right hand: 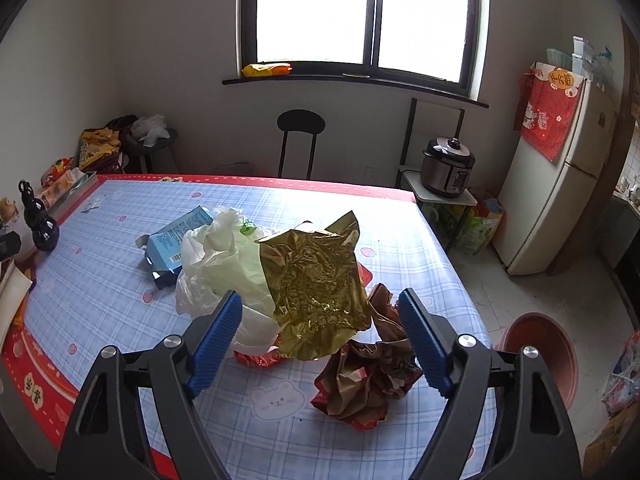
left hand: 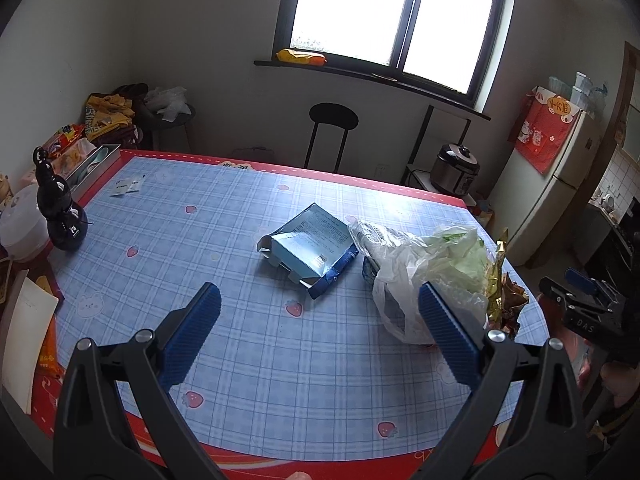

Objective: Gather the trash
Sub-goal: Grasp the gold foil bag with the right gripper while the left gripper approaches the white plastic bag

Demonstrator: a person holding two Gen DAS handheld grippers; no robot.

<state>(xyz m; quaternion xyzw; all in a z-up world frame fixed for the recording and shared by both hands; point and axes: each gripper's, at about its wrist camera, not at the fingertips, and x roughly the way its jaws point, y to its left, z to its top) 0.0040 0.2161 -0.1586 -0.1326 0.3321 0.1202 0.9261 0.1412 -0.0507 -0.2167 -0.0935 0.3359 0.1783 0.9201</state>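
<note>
On the checked blue tablecloth lies a torn, flattened light-blue carton, with a crumpled white and pale-green plastic bag to its right. My left gripper hovers open just in front of both, nothing between its fingers. In the right wrist view a gold foil wrapper stands up against the bag. A crumpled brown and red wrapper lies in front of it. My right gripper is open, its blue pads on either side of these wrappers and not pressing on them. The carton lies behind on the left.
A black gourd-shaped bottle and a white pot stand at the table's left edge. On the floor to the right are a red basin, a fridge and a rice cooker. A black stool stands behind the table.
</note>
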